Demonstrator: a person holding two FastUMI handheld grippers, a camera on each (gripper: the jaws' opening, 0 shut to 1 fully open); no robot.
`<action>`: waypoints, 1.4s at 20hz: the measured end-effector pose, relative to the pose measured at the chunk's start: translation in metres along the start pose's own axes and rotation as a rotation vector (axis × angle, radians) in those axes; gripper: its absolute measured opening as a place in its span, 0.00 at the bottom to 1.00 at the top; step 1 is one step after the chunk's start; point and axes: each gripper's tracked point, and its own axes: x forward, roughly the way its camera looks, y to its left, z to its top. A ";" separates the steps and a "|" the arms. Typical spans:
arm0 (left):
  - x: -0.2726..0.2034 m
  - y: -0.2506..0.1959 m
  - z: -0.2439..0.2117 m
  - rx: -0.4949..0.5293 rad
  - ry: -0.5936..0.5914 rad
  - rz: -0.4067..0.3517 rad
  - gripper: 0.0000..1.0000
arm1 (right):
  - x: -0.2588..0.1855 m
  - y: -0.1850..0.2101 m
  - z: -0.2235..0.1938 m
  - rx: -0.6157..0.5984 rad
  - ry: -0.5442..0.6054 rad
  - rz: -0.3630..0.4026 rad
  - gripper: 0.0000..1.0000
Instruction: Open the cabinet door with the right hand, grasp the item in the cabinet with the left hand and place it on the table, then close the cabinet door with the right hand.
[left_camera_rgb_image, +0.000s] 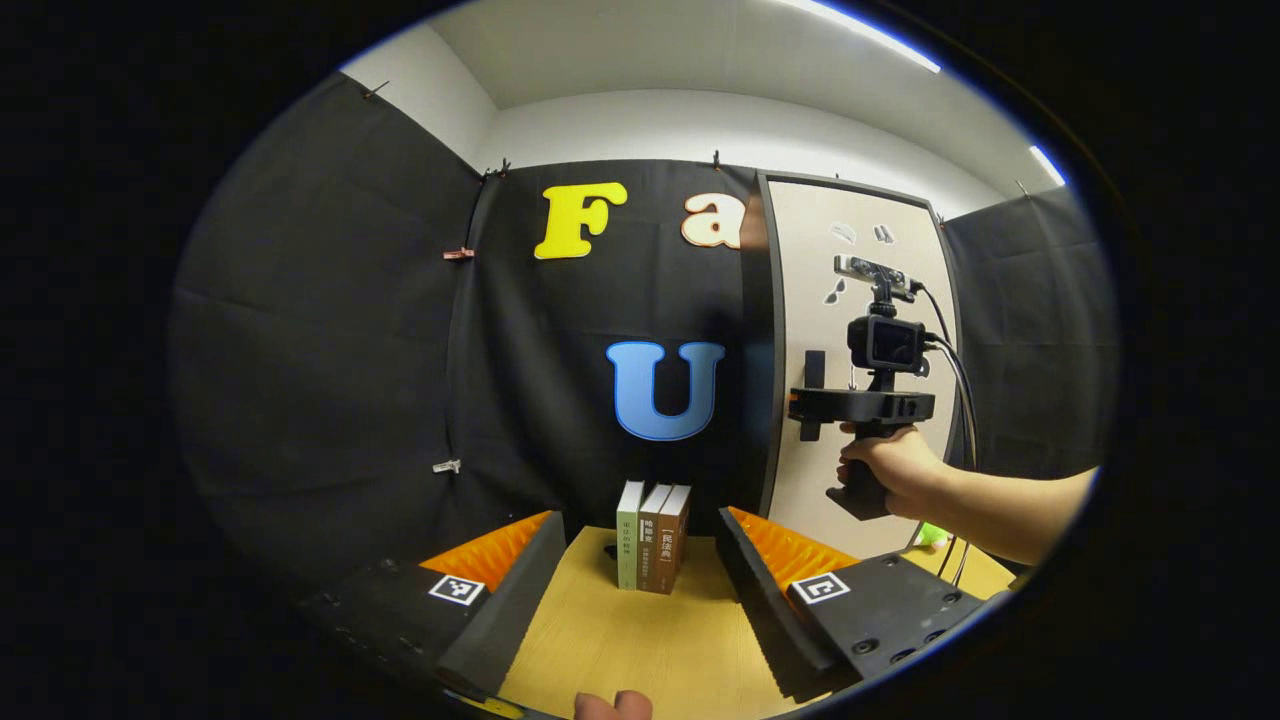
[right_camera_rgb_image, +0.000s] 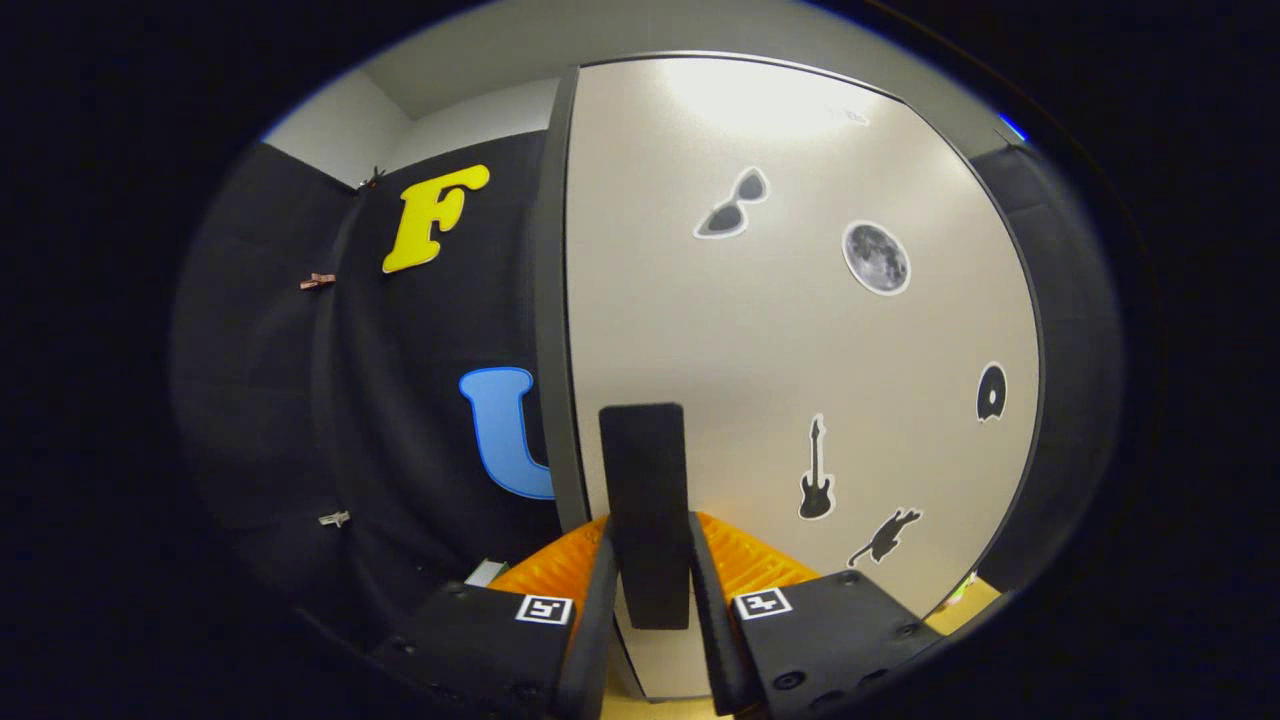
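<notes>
So we've got the right tool (right_camera_rgb_image: 650, 570) clenched on the door handle (right_camera_rgb_image: 645, 500), left tool (left_camera_rgb_image: 640, 590) released; cabinet door (right_camera_rgb_image: 800, 350) barely open, everything else's left.

Cabinet door (right_camera_rgb_image: 780, 330) shut, hiding item inside; book (left_camera_rgb_image: 655, 537) titles unreadable

Chinese titles on 3 book spines (left_camera_rgb_image: 655, 537), too small to read

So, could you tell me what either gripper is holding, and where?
The right gripper clamps the cabinet door's handle near its lower end; the left gripper is open, holding nothing.
</notes>
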 end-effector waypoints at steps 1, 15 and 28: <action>0.000 0.003 -0.001 -0.003 0.002 0.002 0.96 | -0.002 0.001 0.000 -0.021 -0.002 -0.006 0.40; -0.021 0.002 0.010 -0.022 -0.034 0.018 0.95 | -0.082 -0.001 0.008 0.040 0.060 0.261 0.19; -0.012 -0.092 0.018 -0.016 -0.042 -0.112 0.96 | -0.150 -0.069 0.019 0.055 0.048 0.237 0.18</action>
